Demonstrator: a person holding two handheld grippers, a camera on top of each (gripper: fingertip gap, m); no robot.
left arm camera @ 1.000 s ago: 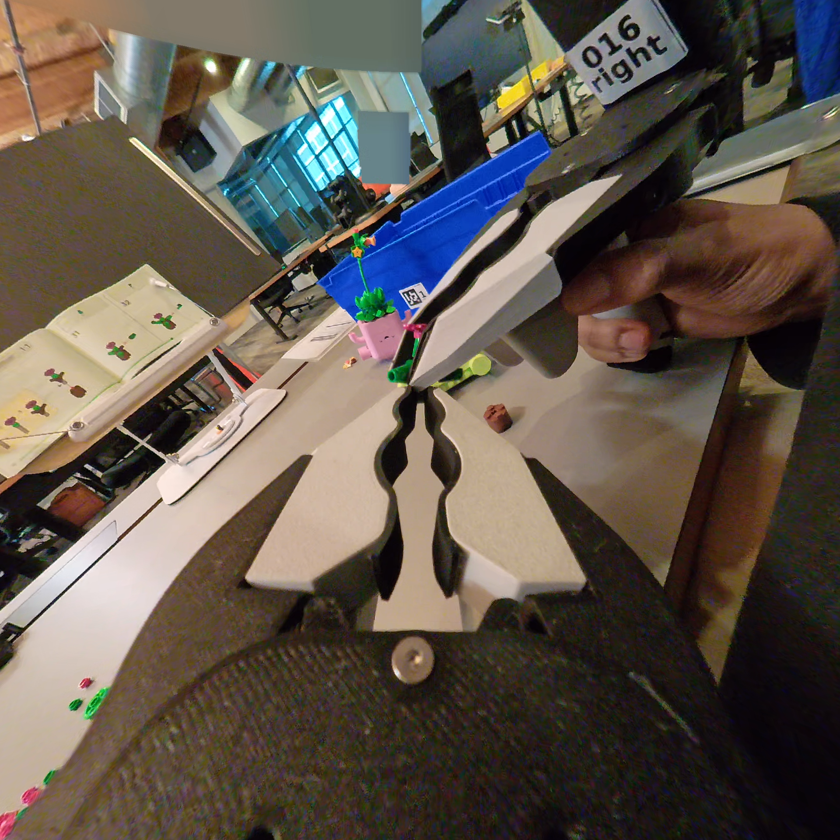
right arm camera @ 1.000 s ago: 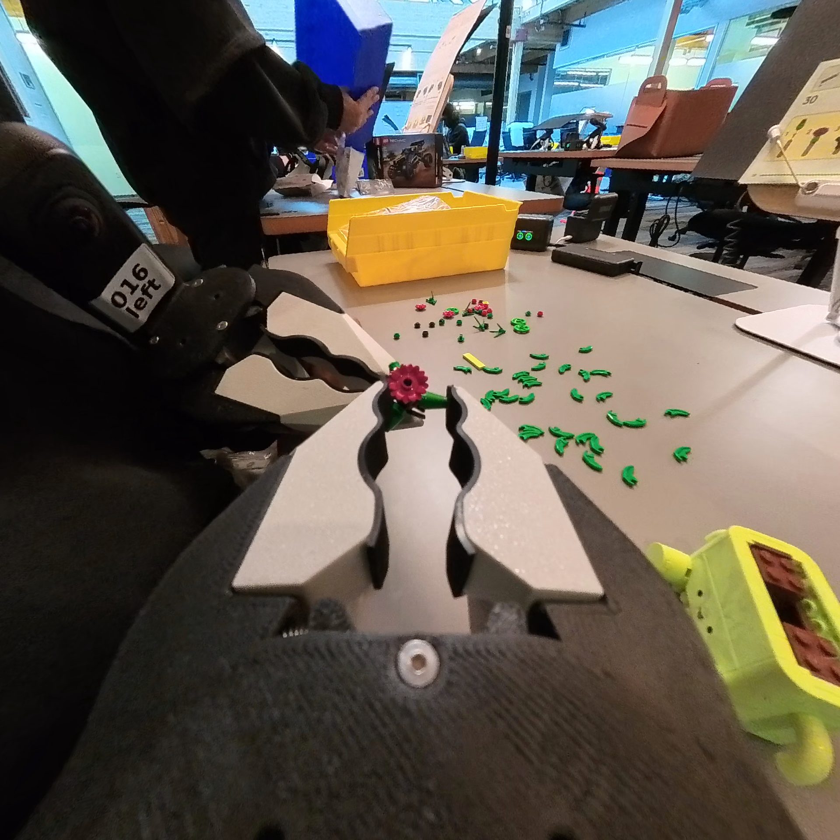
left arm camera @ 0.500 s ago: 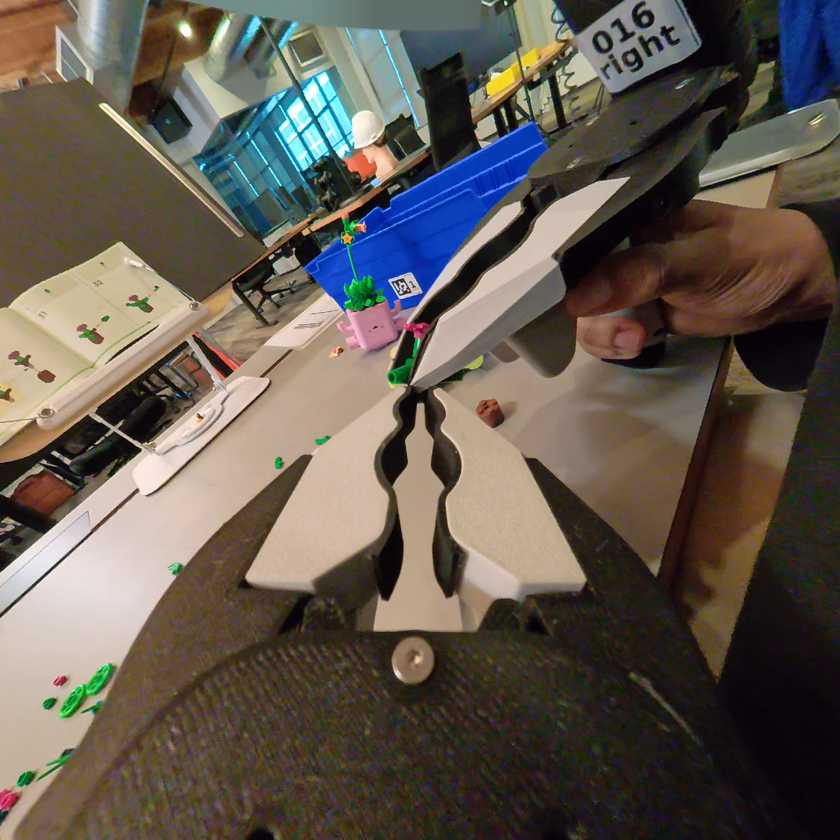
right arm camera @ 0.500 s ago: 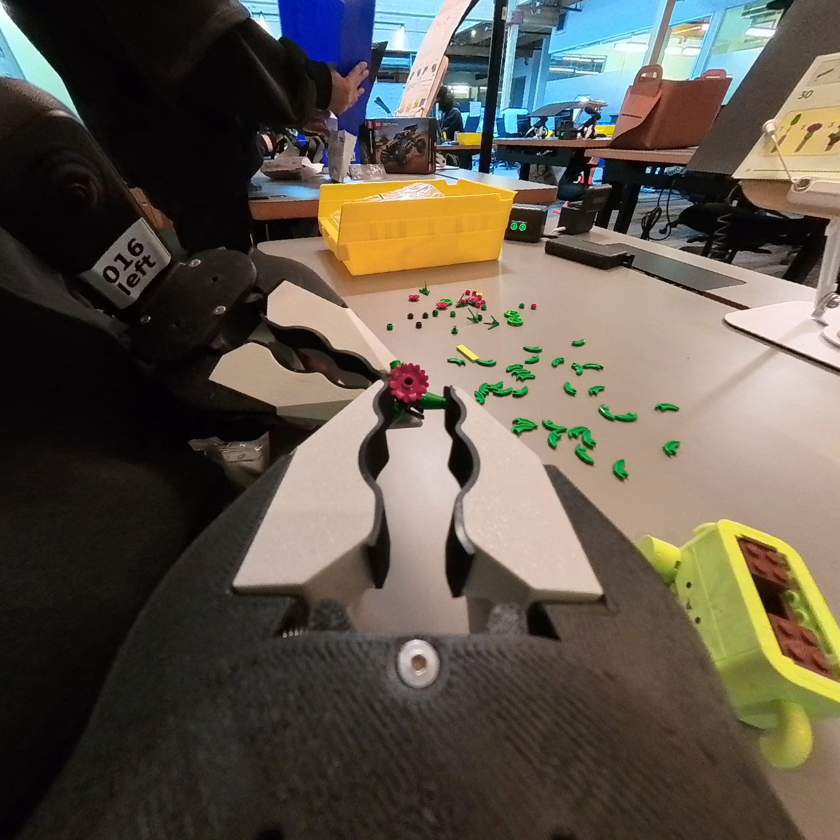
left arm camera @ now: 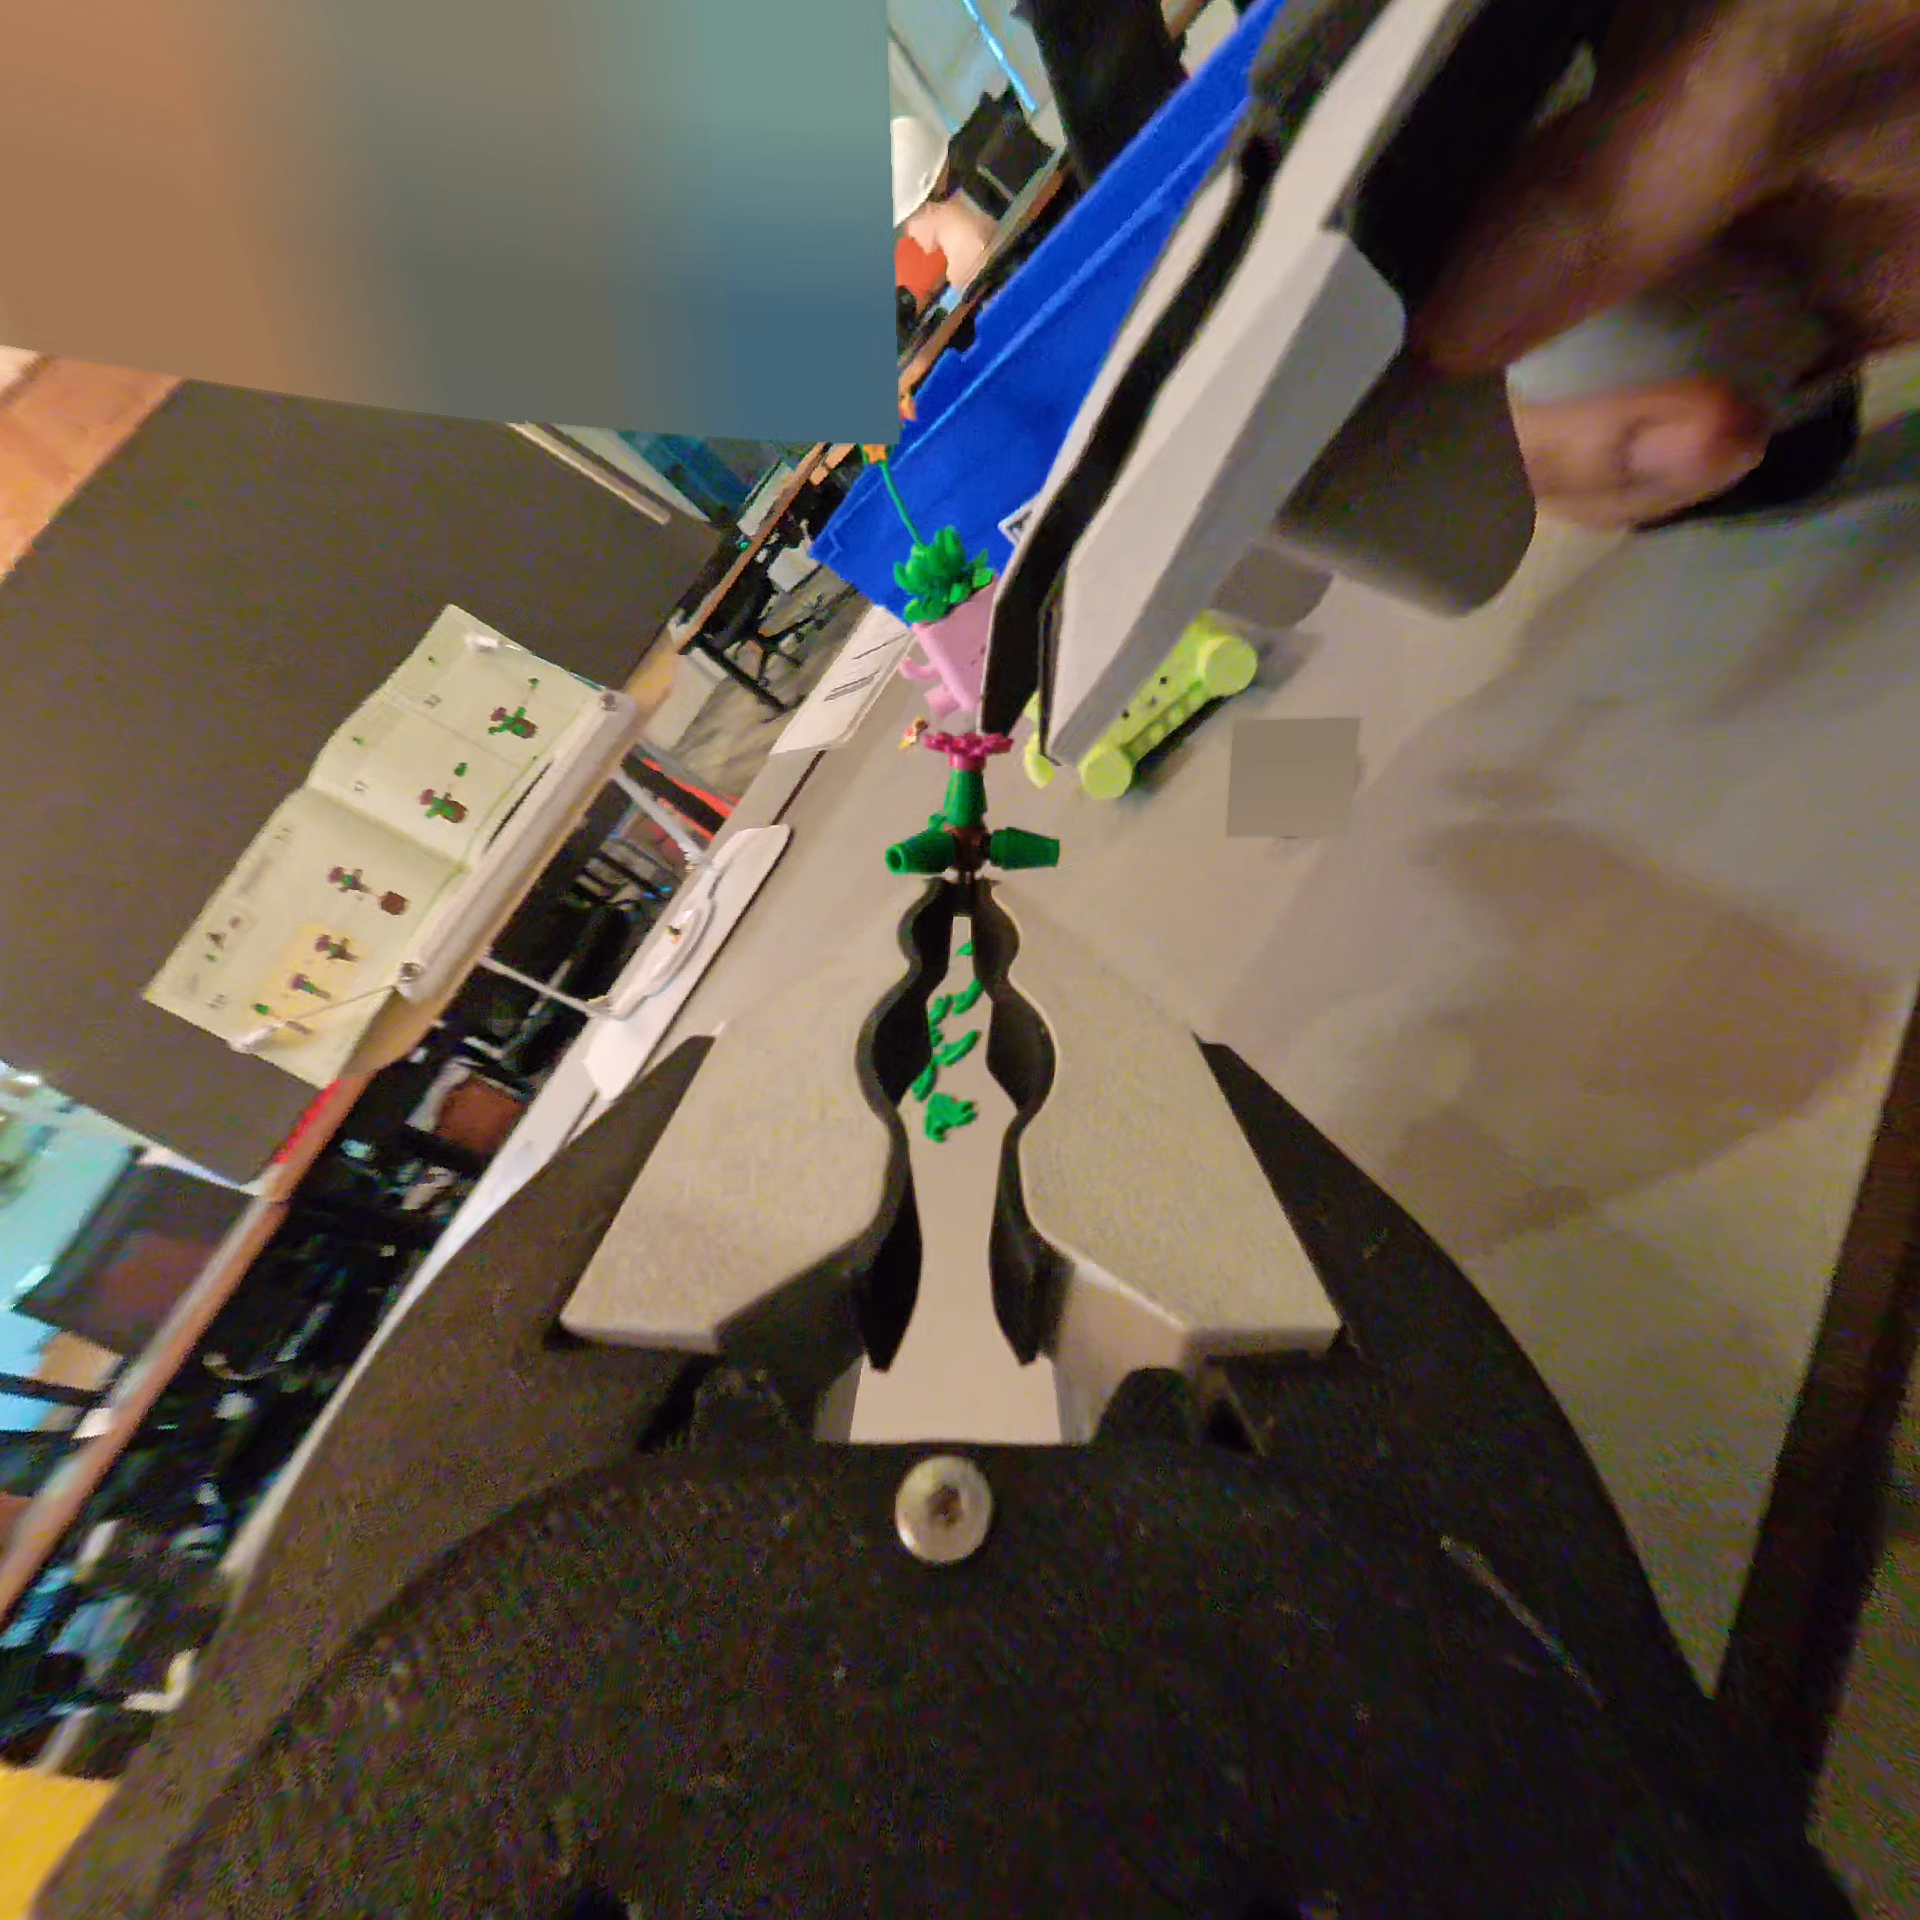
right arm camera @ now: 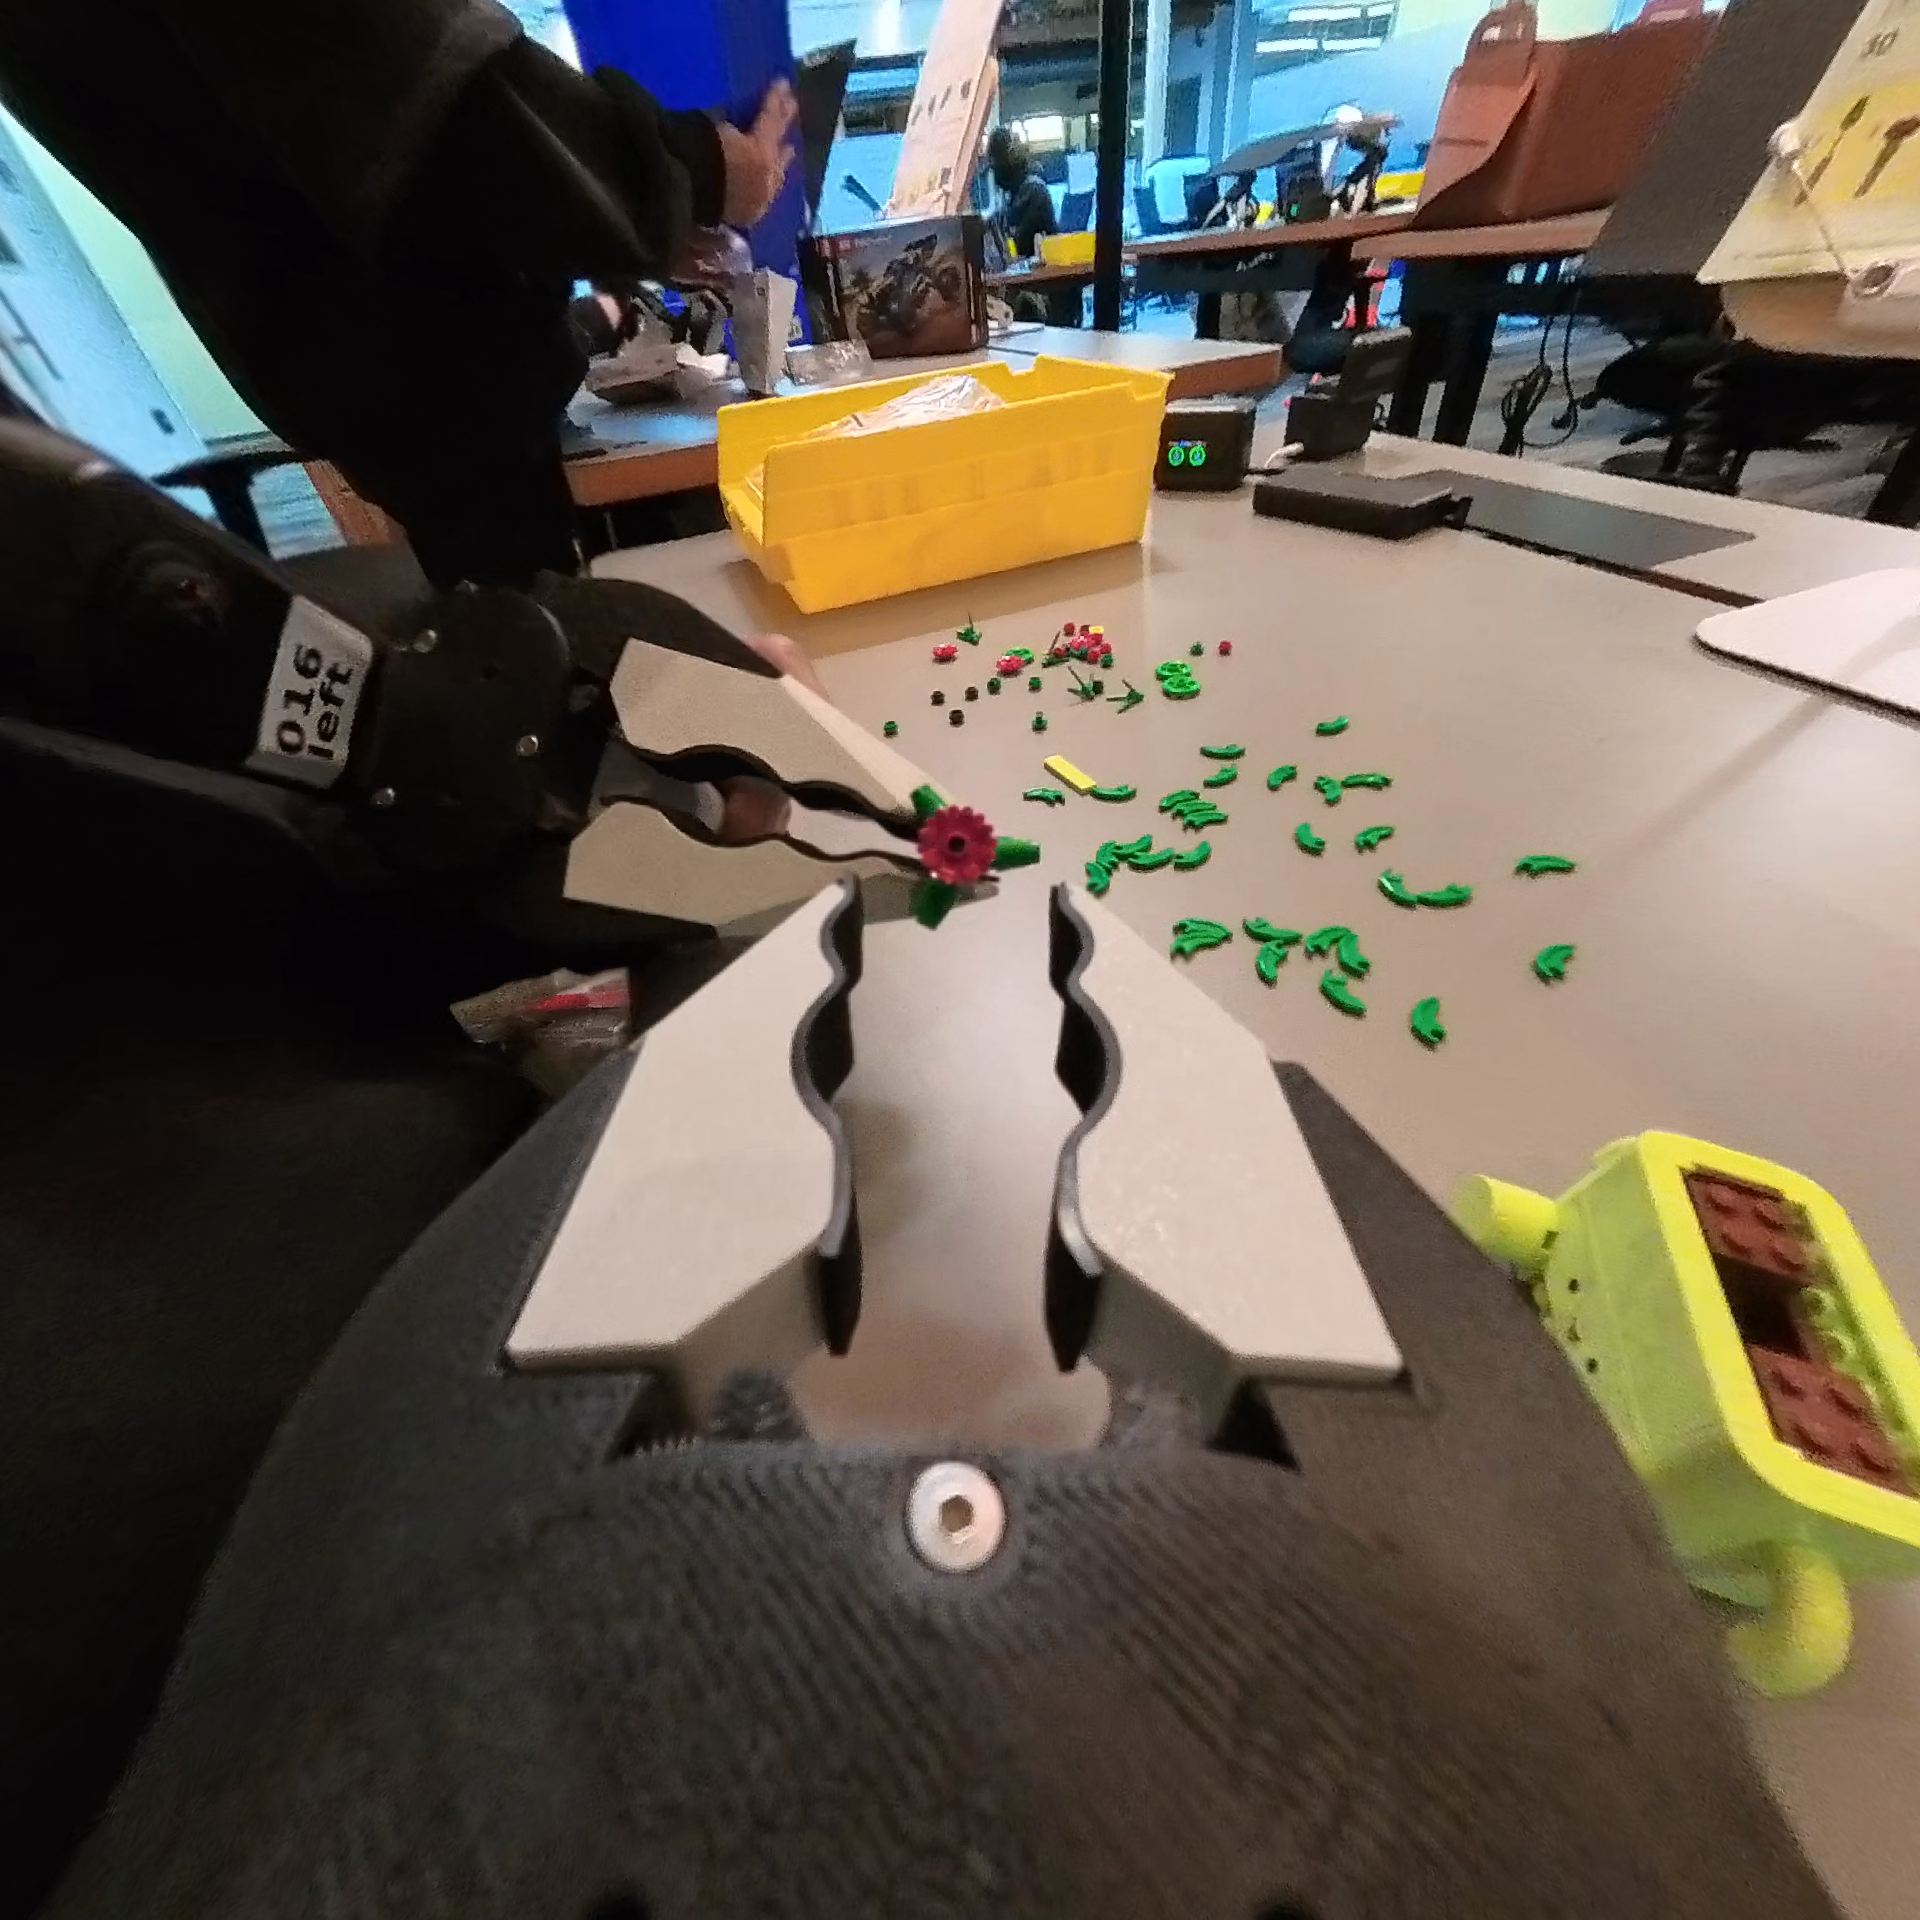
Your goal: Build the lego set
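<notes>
Grey table (right arm camera: 1351, 623) in open workshop | left gripper (left arm camera: 964, 881) pinched on flower stem (left arm camera: 964, 821), held above table | right gripper (right arm camera: 951, 904) empty, jaws parted | stem: magenta bloom, green cones | lime pot (right arm camera: 1725, 1340) built, unplanted; green leaves (right arm camera: 1299, 883) loose, so much remains

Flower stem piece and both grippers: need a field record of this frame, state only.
left gripper: shut on flower stem, gripping its base at the fingertips
flower stem: magenta bloom on top, green side cones, held off the table
right gripper: open, empty, fingertips just short of the bloom
lime green pot: tipped on the table, brown bricks inside
loose green leaf pieces: scattered on the table
yellow bin: far side of the table
instruction booklet: open on a stand
</notes>
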